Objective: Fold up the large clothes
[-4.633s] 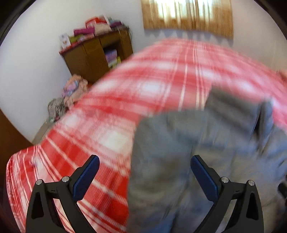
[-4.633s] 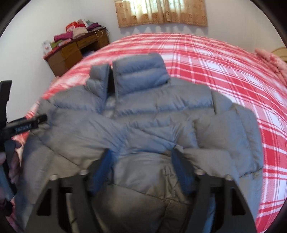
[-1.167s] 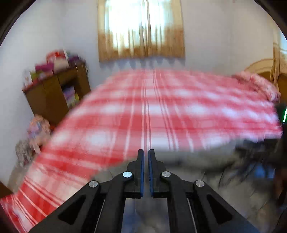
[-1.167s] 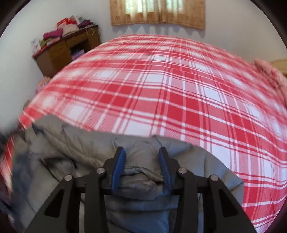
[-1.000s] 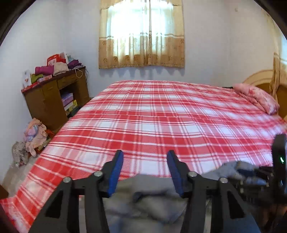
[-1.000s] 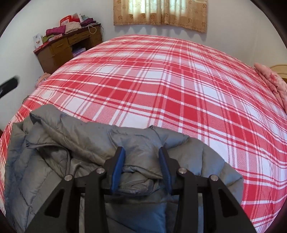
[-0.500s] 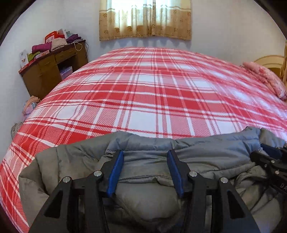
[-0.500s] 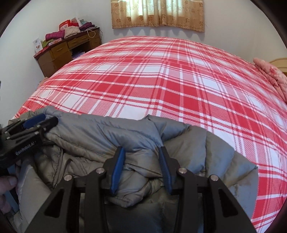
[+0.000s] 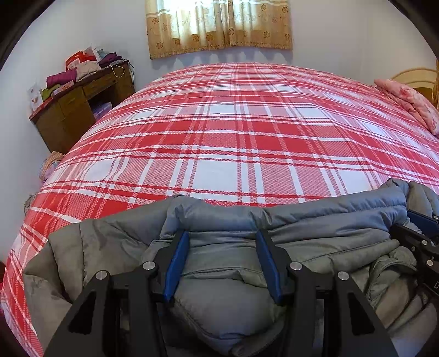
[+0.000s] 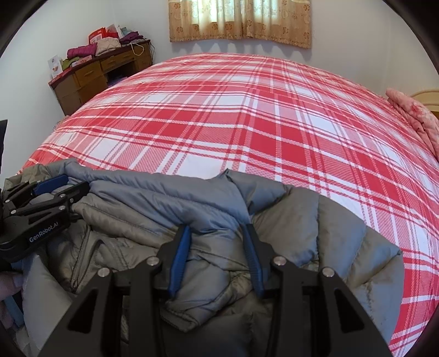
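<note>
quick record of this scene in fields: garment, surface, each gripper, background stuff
garment: grey puffer jacket, bunched at the near edge of the bed
surface: bed with red plaid cover
left hand-held gripper: closed on a thick jacket fold
right hand-held gripper: closed on a jacket fold
background: wooden desk piled with clothes, curtained window, pink pillow

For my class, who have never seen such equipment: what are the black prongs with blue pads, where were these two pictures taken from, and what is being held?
No robot here: a person holds a hand-held gripper in each hand, each with a camera looking along its fingers. One picture is from the left hand-held gripper, one from the right hand-held gripper. A puffy grey quilted jacket lies on the bed's red-and-white plaid cover. Both grippers pinch bunched folds of it.
</note>
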### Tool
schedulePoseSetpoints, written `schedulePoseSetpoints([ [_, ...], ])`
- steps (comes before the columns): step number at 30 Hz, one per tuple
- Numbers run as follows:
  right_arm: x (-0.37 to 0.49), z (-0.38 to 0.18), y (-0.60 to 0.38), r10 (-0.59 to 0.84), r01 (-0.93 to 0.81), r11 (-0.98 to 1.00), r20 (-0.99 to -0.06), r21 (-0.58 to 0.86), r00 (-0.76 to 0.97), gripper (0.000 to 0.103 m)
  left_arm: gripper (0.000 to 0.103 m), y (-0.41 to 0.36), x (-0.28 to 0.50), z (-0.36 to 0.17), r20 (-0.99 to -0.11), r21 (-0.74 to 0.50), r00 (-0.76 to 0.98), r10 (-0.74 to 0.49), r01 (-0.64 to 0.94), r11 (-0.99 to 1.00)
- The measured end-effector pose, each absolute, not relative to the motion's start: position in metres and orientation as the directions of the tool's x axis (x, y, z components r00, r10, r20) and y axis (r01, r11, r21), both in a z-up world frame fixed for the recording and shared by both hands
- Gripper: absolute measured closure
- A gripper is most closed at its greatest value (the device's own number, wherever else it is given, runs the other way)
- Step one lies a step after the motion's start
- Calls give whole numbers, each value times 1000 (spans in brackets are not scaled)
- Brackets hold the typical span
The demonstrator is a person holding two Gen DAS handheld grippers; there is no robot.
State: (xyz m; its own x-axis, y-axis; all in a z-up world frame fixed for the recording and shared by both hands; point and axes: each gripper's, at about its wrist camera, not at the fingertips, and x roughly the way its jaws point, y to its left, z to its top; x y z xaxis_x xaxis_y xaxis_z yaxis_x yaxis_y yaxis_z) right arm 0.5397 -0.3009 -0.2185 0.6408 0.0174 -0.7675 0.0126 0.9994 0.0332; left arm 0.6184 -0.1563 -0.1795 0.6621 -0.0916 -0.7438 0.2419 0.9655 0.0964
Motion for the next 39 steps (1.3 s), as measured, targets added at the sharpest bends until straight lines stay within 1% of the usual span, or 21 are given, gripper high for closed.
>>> schedulePoseSetpoints([
  [26, 541, -221, -297, -12, 15, 1000, -770, -2, 638, 60, 50, -155, 620, -180, -746, 82, 659, -102, 243, 967],
  [34, 543, -222, -297, -21, 15, 1000, -775, -14, 632, 60, 50, -159, 620, -181, -744, 108, 663, -84, 243, 964],
  [38, 546, -218, -295, -41, 5, 999, -788, -48, 614, 58, 47, -167, 623, -177, -750, 160, 659, -50, 255, 954],
  [39, 544, -214, -296, -37, 2, 999, -794, -45, 607, 53, 47, -165, 623, -174, -758, 158, 651, -52, 260, 953],
])
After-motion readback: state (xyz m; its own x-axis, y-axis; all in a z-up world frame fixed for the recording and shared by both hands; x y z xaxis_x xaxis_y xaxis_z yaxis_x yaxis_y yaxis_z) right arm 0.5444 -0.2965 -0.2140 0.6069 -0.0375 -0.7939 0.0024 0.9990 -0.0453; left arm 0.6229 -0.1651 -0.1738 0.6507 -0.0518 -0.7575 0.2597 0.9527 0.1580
